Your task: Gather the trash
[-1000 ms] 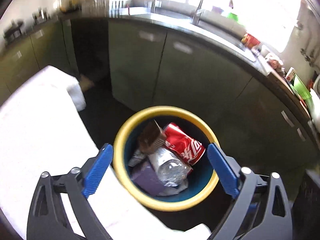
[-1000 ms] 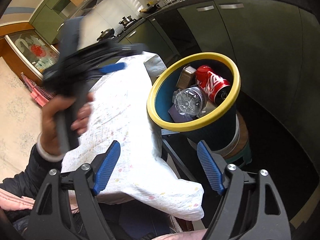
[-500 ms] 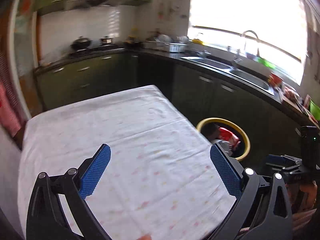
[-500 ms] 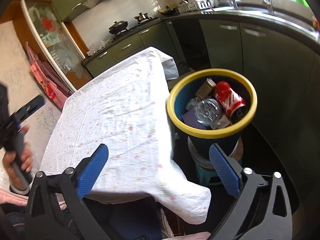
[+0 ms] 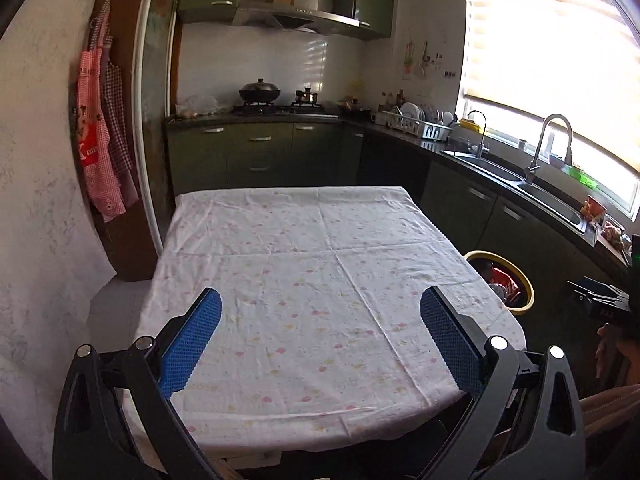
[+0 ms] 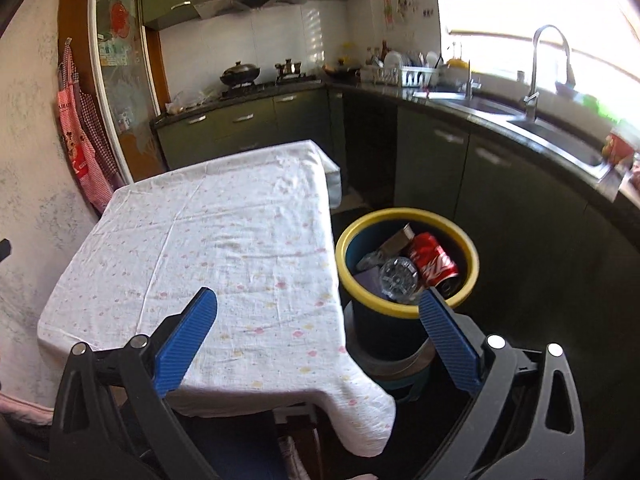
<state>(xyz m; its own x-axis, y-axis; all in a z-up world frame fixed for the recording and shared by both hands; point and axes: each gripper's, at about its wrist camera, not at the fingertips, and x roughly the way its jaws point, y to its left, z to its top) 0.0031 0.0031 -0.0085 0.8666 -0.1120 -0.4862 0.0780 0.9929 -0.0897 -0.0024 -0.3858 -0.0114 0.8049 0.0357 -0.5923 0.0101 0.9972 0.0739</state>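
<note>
Left gripper (image 5: 320,320) swung off yellow-rimmed dark blue bin (image 6: 406,260) to white speckled tablecloth-covered table (image 5: 304,280); right gripper (image 6: 318,312) pulled back too. Both jaws wide apart, empty. Red soda can (image 6: 434,264), clear plastic bottle (image 6: 398,274) lie in bin; table bare. Collection looks done.
</note>
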